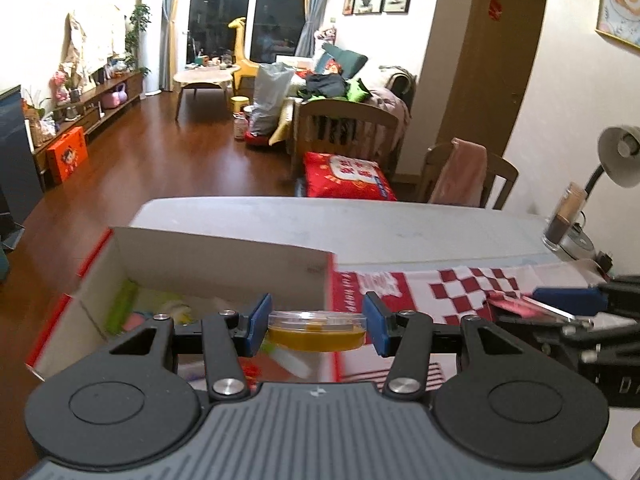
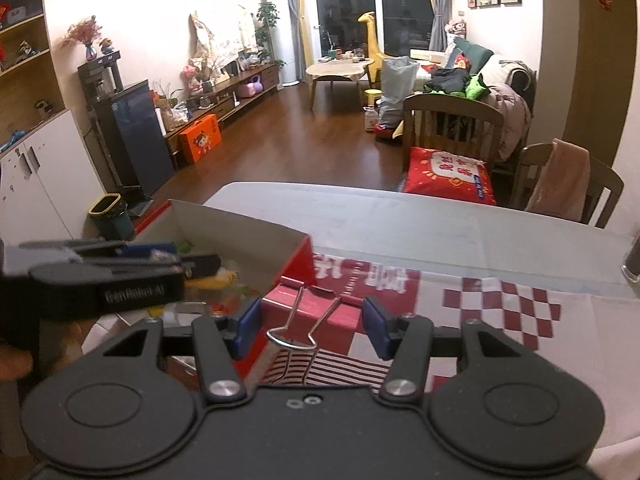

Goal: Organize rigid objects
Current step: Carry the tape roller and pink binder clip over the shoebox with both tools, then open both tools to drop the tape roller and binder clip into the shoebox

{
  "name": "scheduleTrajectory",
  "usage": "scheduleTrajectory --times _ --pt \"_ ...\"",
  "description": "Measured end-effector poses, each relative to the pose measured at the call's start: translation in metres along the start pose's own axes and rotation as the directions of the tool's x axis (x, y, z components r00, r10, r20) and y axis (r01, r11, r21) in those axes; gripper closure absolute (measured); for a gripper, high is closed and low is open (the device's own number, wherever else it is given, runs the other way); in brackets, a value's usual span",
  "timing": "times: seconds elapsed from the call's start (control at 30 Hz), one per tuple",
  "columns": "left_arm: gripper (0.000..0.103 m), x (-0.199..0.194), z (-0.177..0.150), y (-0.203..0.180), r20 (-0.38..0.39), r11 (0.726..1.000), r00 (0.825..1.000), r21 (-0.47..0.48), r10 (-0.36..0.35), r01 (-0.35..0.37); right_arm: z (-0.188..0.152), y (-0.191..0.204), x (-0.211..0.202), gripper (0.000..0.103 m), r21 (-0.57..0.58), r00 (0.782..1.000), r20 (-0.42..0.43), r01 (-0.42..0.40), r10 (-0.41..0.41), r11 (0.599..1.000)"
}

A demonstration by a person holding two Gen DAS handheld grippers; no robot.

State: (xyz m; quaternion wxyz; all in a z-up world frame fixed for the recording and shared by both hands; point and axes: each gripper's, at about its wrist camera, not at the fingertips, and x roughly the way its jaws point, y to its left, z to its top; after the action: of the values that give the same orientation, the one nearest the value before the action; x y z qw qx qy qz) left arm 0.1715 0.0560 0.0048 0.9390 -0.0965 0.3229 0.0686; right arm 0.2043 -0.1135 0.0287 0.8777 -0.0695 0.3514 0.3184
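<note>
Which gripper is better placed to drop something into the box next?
Left. The left gripper holds a round yellow container right at the open box, over its right wall. The right gripper stands open around a binder clip that lies outside the box.

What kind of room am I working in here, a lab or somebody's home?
Most likely a lived-in home: an open living and dining room. A sofa heaped with clothes, a low coffee table by the balcony doors and wooden dining chairs sit behind the white table.
</note>
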Motion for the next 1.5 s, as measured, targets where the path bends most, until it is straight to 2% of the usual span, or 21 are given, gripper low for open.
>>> scheduleTrajectory --times 0.27,0.73,0.93,1.27,1.5 --pt "0.053 0.000 0.019 0.063 0.004 1.000 1.000 -0.017 0.013 -0.013 0.007 0.042 0.033 0.049 -0.031 0.999 -0.035 -0.015 0.014 0.999" --pt "0.053 0.057 0.013 0.152 -0.072 0.997 0.997 -0.063 0.039 -0.044 0.008 0.104 0.116 0.049 -0.084 0.992 -0.123 -0.041 0.031 0.996" --pt "0.053 0.083 0.007 0.160 -0.081 0.998 0.996 -0.047 0.033 -0.037 0.005 0.118 0.153 0.049 -0.105 0.986 -0.166 -0.037 0.019 0.994" --pt "0.053 0.110 -0.006 0.159 -0.117 0.999 0.992 -0.026 0.041 -0.044 0.002 0.125 0.189 0.049 -0.137 0.978 -0.208 -0.017 -0.012 0.990" --pt "0.053 0.121 -0.013 0.160 -0.200 0.999 0.979 -0.030 0.035 -0.042 -0.004 0.123 0.198 0.049 -0.141 0.966 -0.258 -0.015 -0.022 0.990"
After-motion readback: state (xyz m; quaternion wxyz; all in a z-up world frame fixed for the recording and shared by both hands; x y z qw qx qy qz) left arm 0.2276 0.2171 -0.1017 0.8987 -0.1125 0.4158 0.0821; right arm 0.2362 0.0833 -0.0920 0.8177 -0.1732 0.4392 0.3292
